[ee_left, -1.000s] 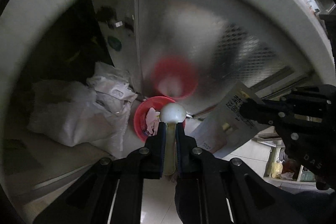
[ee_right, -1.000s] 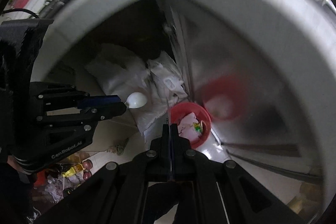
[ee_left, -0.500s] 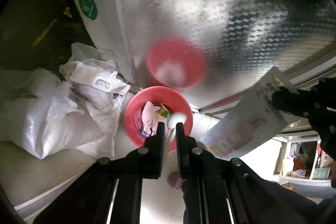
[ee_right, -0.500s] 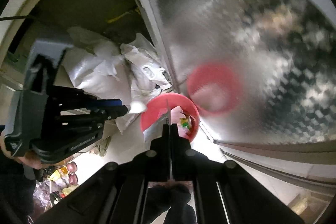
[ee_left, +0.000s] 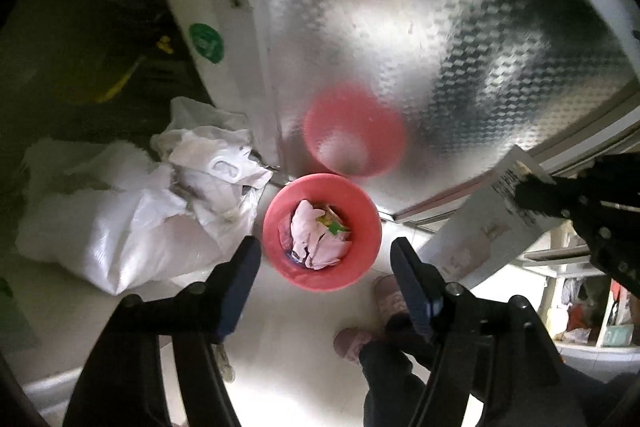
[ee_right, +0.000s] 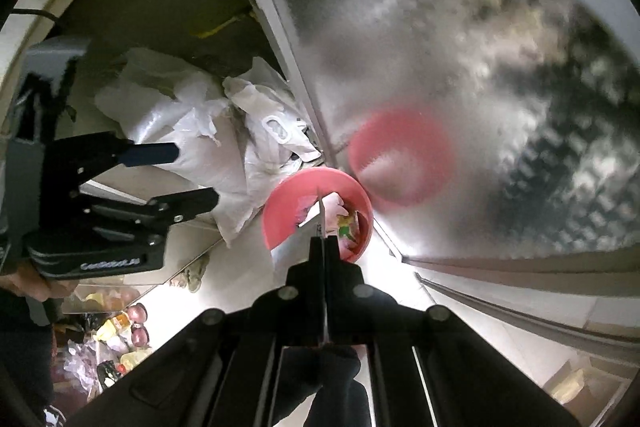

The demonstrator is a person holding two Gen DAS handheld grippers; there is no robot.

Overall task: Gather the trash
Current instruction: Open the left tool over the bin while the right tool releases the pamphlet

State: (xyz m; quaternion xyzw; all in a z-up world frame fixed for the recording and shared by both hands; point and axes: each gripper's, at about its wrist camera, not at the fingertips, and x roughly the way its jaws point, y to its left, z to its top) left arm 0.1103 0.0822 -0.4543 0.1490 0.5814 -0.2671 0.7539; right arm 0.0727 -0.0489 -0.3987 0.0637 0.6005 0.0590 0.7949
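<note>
Left of the left claw (ee_left: 324, 259): white sacks (ee_left: 120, 219) on the floor. Spread wide, gripping nothing, with the red bin (ee_left: 322, 229) dead ahead between its fingers (ee_left: 240, 279), crumpled trash (ee_left: 316, 239) inside. Right of it, the right claw (ee_right: 322, 223), clamped flat on a paper sheet (ee_left: 492, 223), edge-on, hanging just over the bin's rim.

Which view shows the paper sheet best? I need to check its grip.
The left wrist view: the paper sheet shows its printed face, pinched by the right gripper. The right wrist view shows only its thin edge between shut fingers.
</note>
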